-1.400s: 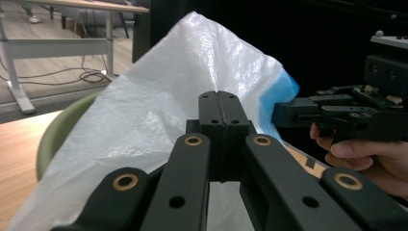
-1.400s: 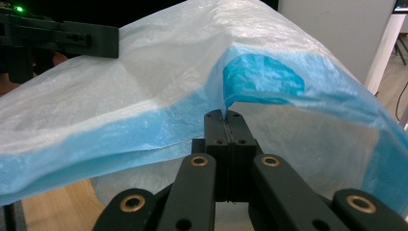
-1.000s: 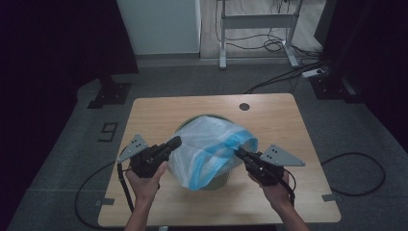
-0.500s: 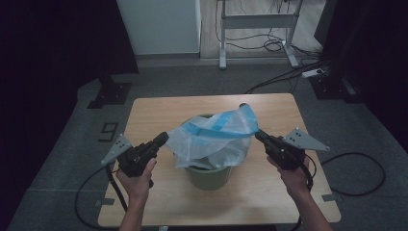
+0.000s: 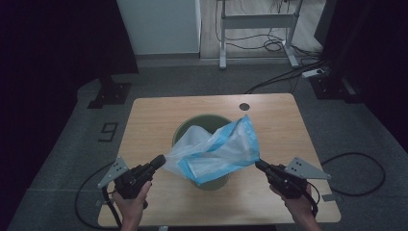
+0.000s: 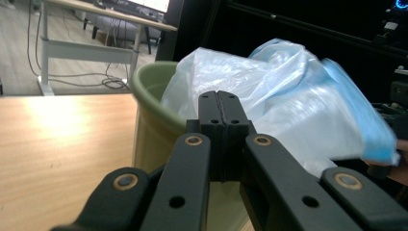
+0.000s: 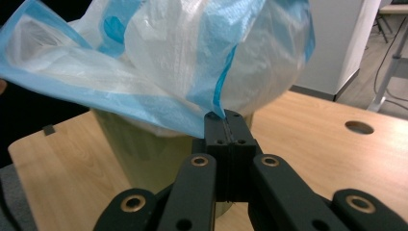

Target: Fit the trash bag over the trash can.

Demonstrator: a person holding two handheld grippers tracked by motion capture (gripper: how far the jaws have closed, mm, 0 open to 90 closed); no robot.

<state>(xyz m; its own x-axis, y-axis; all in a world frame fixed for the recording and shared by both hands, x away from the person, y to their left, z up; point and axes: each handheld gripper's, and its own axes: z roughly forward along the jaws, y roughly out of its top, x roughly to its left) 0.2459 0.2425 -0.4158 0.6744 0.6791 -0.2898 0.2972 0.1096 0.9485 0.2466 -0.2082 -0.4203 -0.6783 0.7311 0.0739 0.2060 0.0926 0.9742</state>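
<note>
Near the table's [image 5: 144, 120] front edge, the left gripper [image 5: 159, 161] and the right gripper [image 5: 260, 165] each have their jaws pressed together on an edge of the blue-and-clear plastic bag [image 5: 219, 151], one at each side. The bag stretches between them over the green bin [image 5: 202, 122], which stands mid-table. A small round hole [image 5: 245, 106] lies at the far right.

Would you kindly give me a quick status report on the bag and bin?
Left claw and right claw both shut on bag. Bag stretched over green bin, not yet seated. Nothing in the way.
</note>
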